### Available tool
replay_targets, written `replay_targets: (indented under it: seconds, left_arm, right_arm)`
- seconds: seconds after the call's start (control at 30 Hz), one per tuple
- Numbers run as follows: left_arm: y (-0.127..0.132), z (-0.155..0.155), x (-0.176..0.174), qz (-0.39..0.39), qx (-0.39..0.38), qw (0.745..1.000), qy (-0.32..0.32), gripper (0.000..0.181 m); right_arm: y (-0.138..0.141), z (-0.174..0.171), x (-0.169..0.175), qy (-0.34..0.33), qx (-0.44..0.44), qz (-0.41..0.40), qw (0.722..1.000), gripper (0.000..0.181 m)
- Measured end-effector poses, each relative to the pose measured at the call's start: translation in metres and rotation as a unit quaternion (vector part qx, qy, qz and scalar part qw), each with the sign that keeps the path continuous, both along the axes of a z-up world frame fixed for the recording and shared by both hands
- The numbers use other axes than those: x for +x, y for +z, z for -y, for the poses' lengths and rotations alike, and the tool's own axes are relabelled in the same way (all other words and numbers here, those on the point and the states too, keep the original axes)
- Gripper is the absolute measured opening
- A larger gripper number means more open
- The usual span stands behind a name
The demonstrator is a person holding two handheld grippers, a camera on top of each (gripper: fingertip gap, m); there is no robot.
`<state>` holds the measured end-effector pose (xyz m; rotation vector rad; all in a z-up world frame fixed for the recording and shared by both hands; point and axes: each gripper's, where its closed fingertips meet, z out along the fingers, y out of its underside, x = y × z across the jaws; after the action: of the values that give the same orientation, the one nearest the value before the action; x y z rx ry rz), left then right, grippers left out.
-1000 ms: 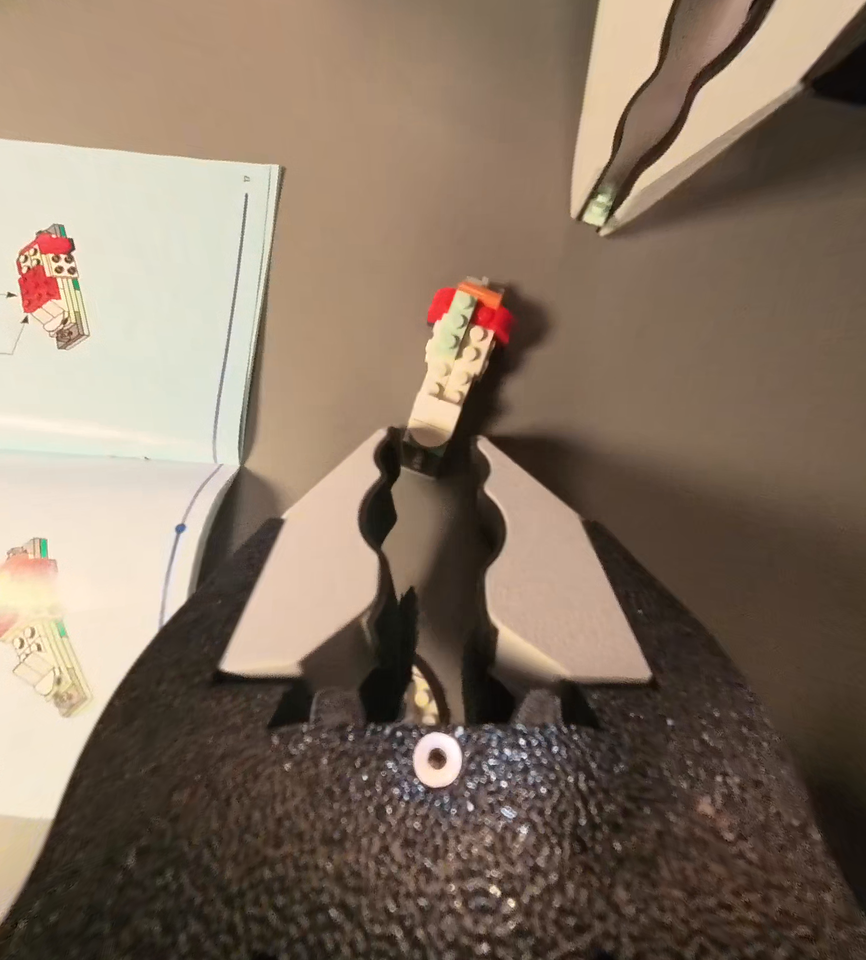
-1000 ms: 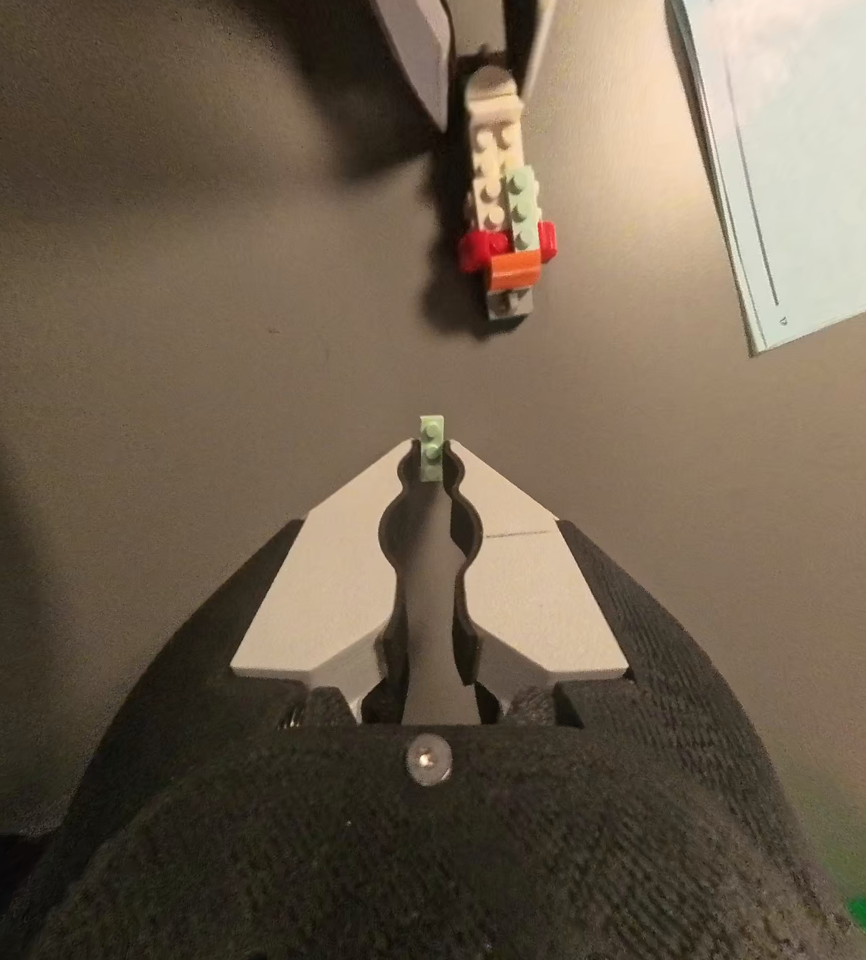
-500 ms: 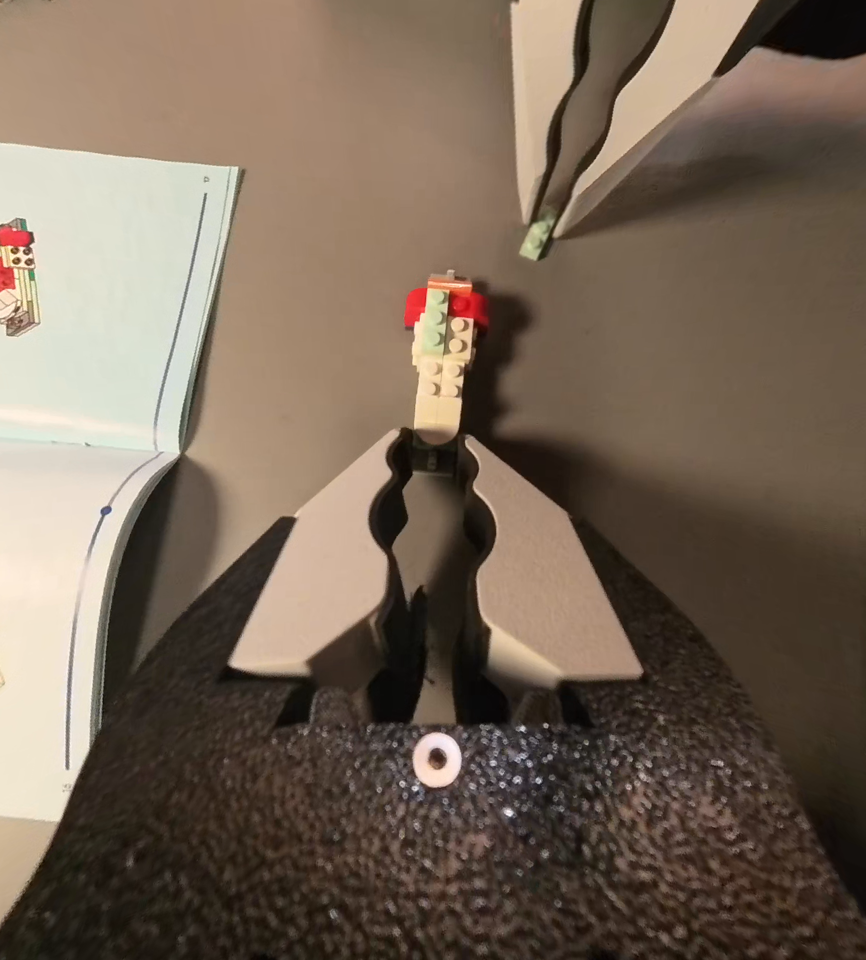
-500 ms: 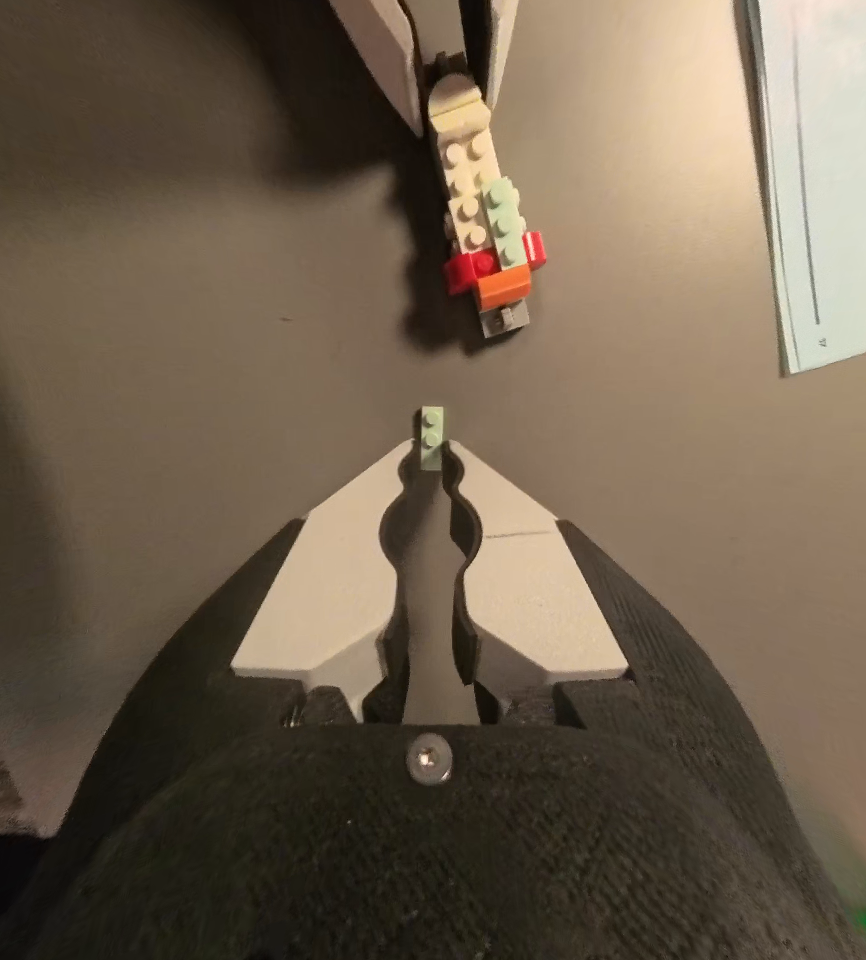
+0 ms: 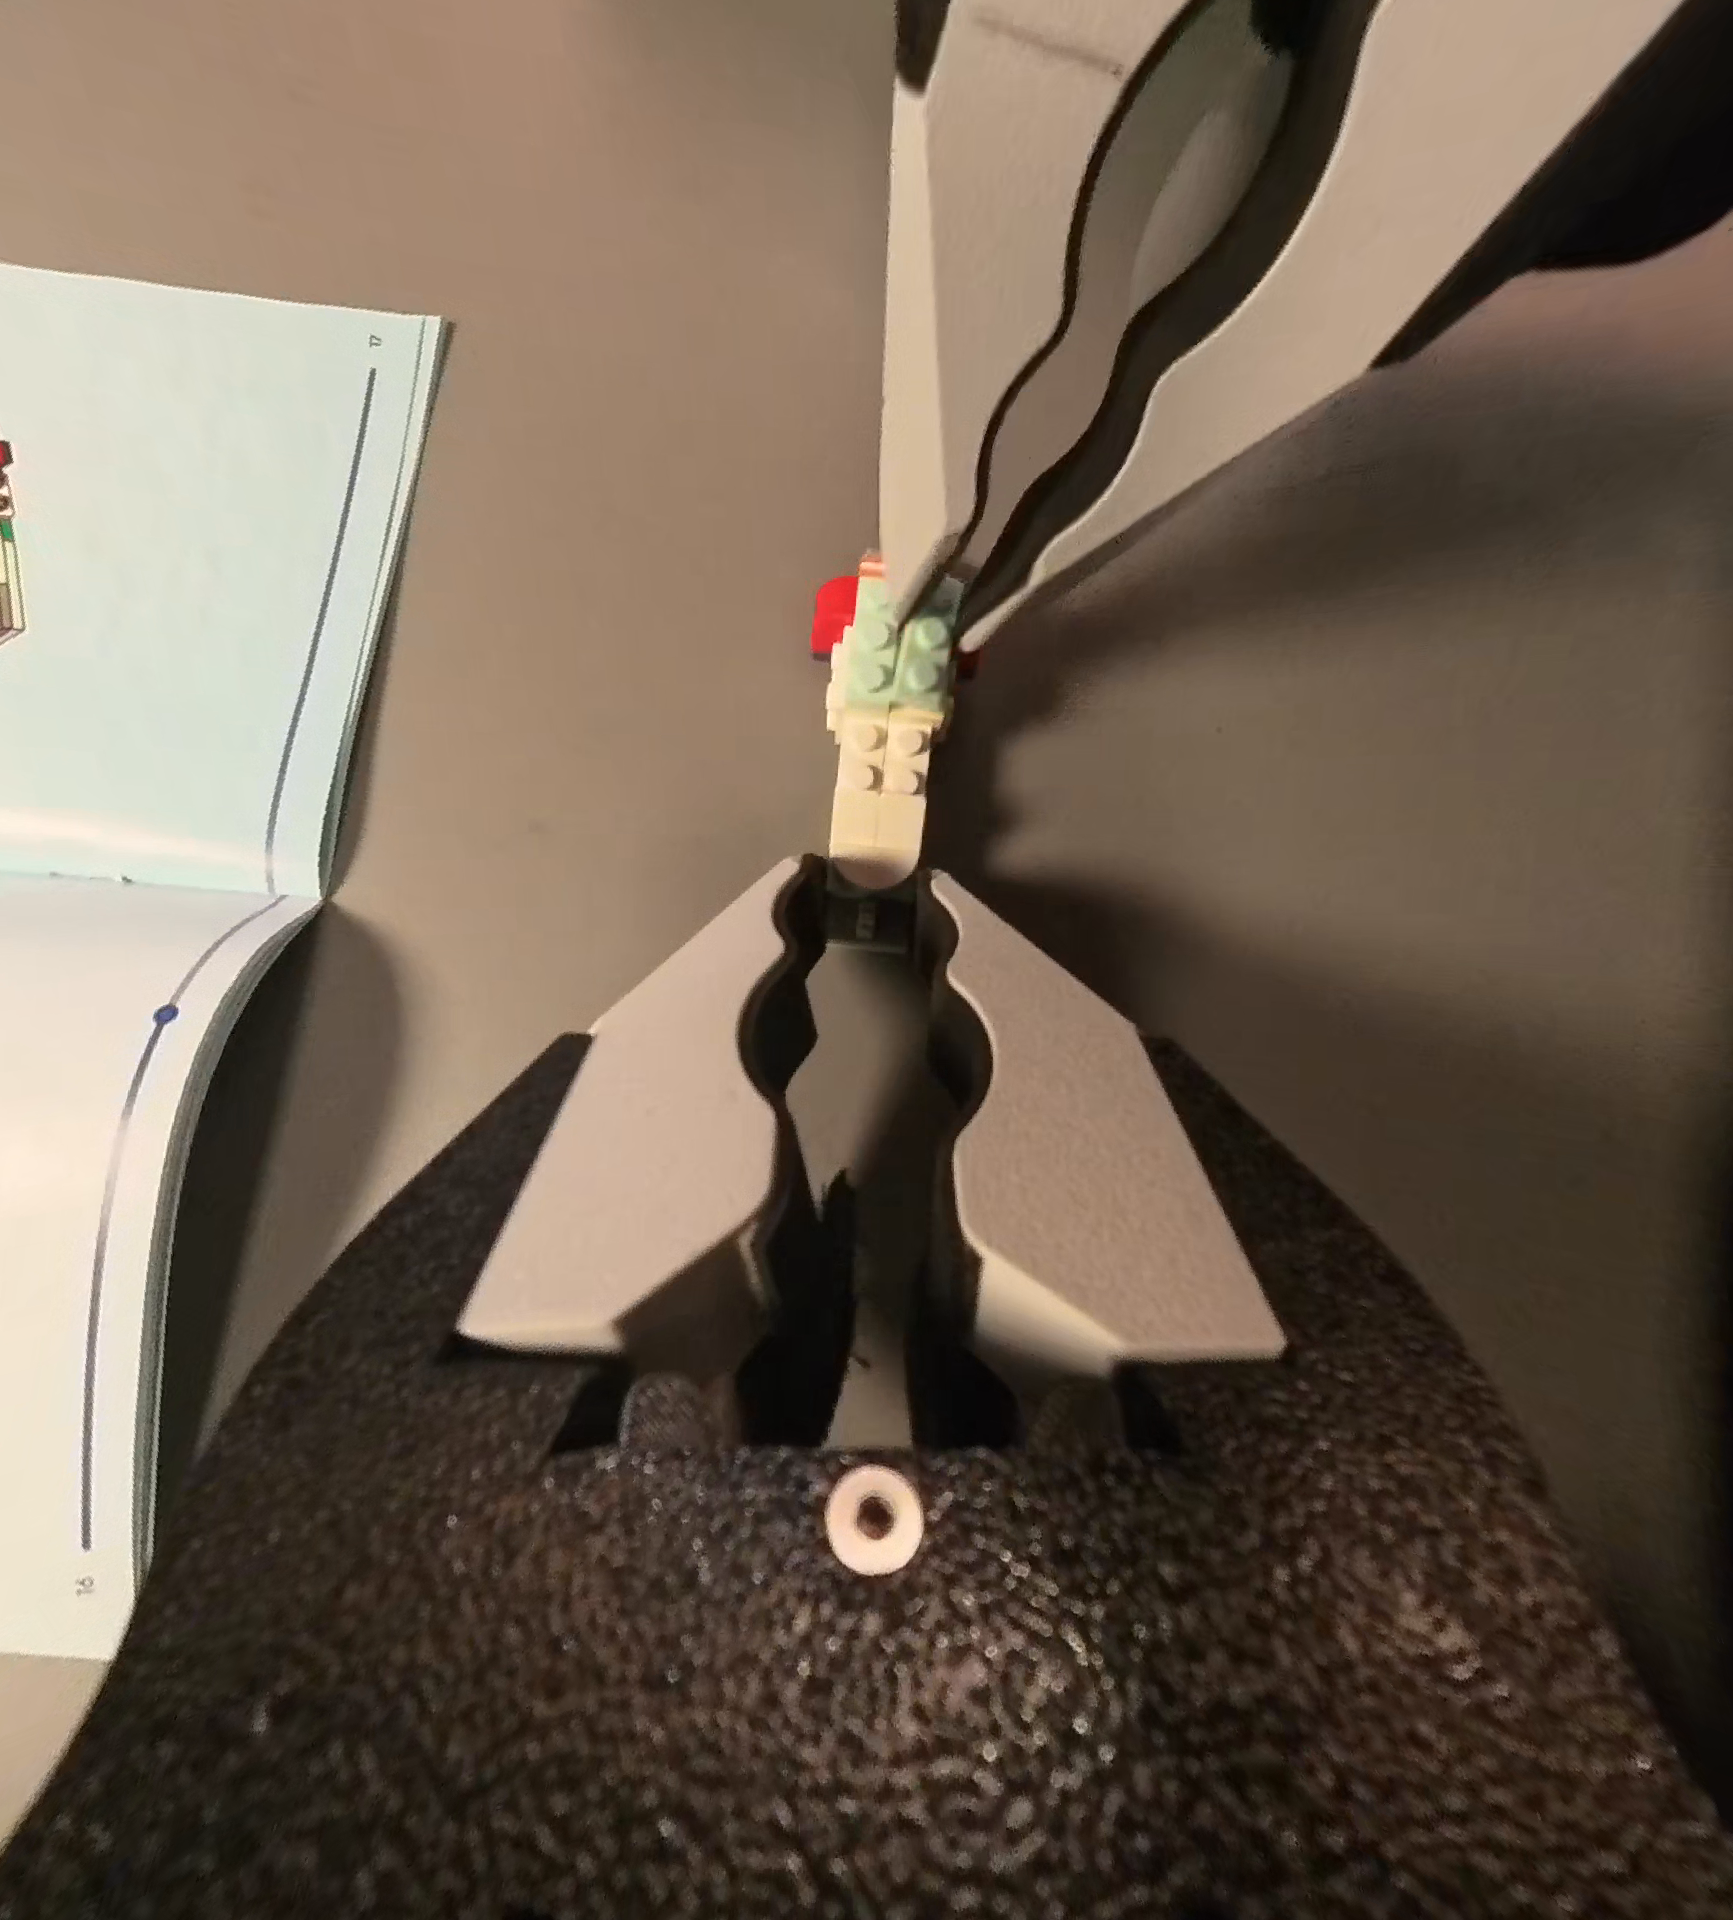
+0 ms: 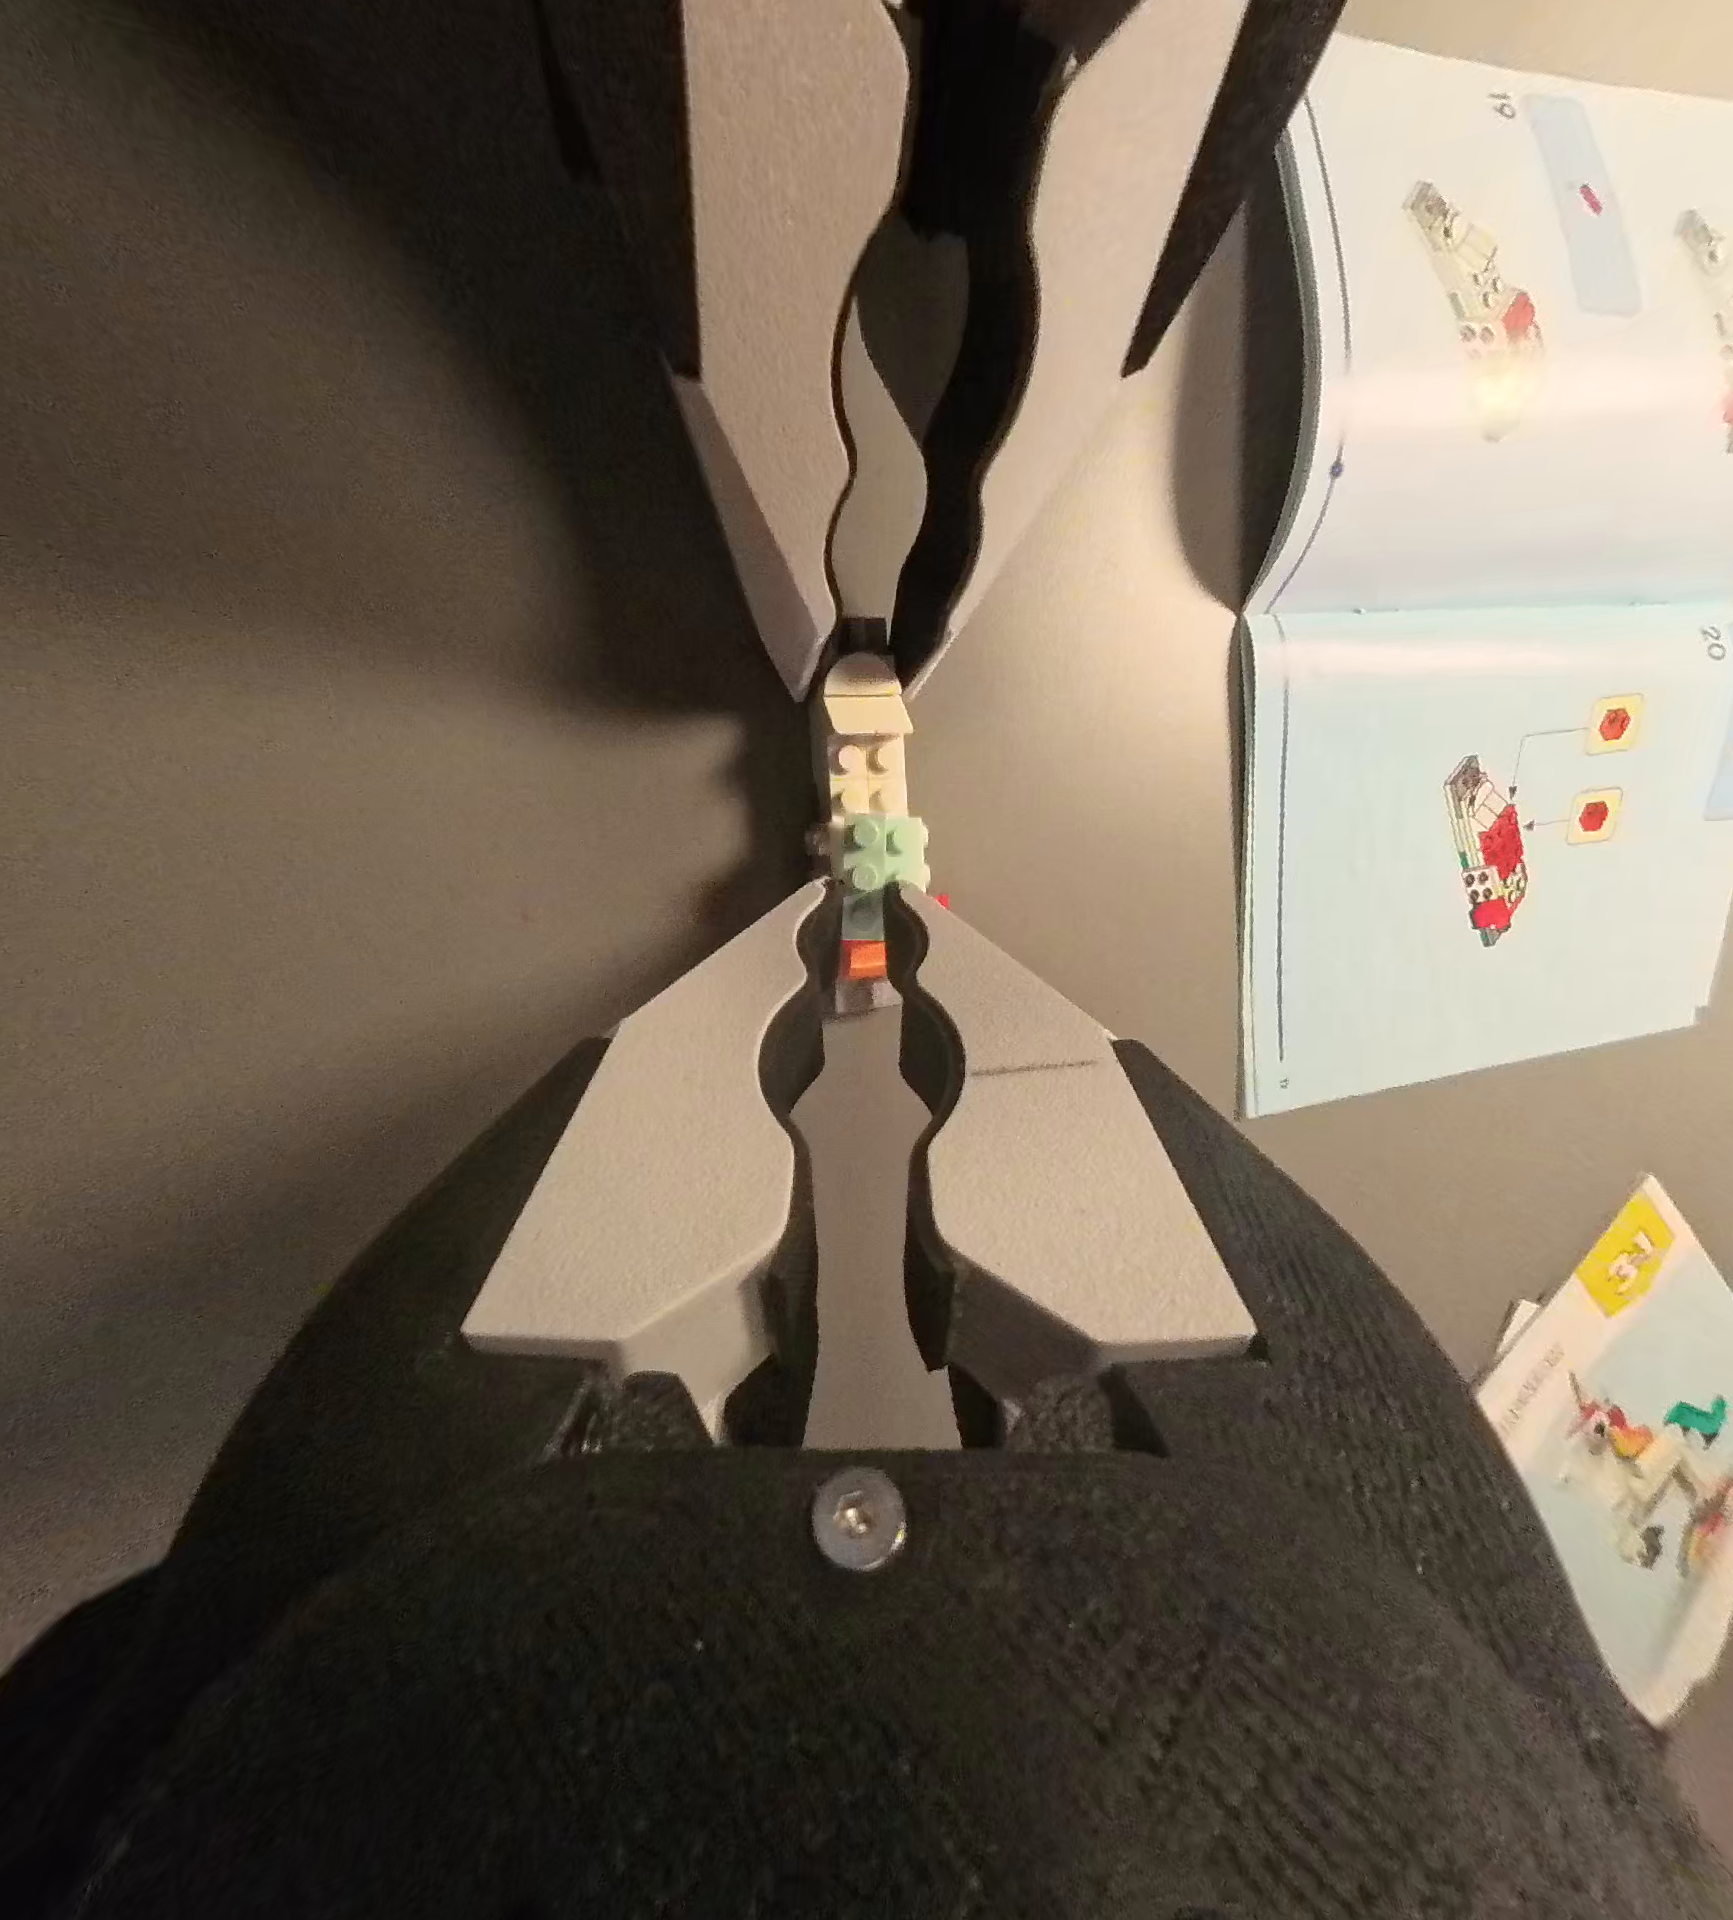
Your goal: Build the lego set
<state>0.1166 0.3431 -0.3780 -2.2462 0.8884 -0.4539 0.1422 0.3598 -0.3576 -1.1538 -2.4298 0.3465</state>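
My left gripper (image 5: 870, 885) is shut on the dark grey end of the small lego build (image 5: 881, 774), a stack of cream bricks with light green plates, red and orange parts, held just above the dark table. My right gripper (image 6: 867, 899) is shut on a small light green plate (image 6: 864, 860) and holds it on top of the build (image 6: 867, 774), beside the other green plate (image 6: 909, 847). In the left wrist view the right gripper (image 5: 937, 594) comes in from the top right onto the plate (image 5: 929, 646). The left gripper (image 6: 857, 665) faces mine in the right wrist view.
An open instruction booklet (image 5: 166, 582) lies left of the build; in the right wrist view it (image 6: 1516, 831) is on the right. A second, closed booklet (image 6: 1620, 1455) lies nearer on the right. The table (image 6: 270, 831) is dark grey. Left tips to right tips: about 4 cm.
My right gripper has moved forward to the build with the green plate, which now sits on its top. The left gripper has kept its hold, and the two grippers now meet tip to tip.
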Motion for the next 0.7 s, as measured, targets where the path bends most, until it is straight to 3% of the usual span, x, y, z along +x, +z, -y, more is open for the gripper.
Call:
replay_targets:
  seconds: [0.7]
  left_arm:
    - [0.0005, 0.0003, 0.0018, 0.019, -0.012, 1.0, 0.007, 0.014]
  right_arm:
    - [0.0019, -0.0063, 0.0058, -0.013, 0.036, 0.014, 0.999, 0.021]
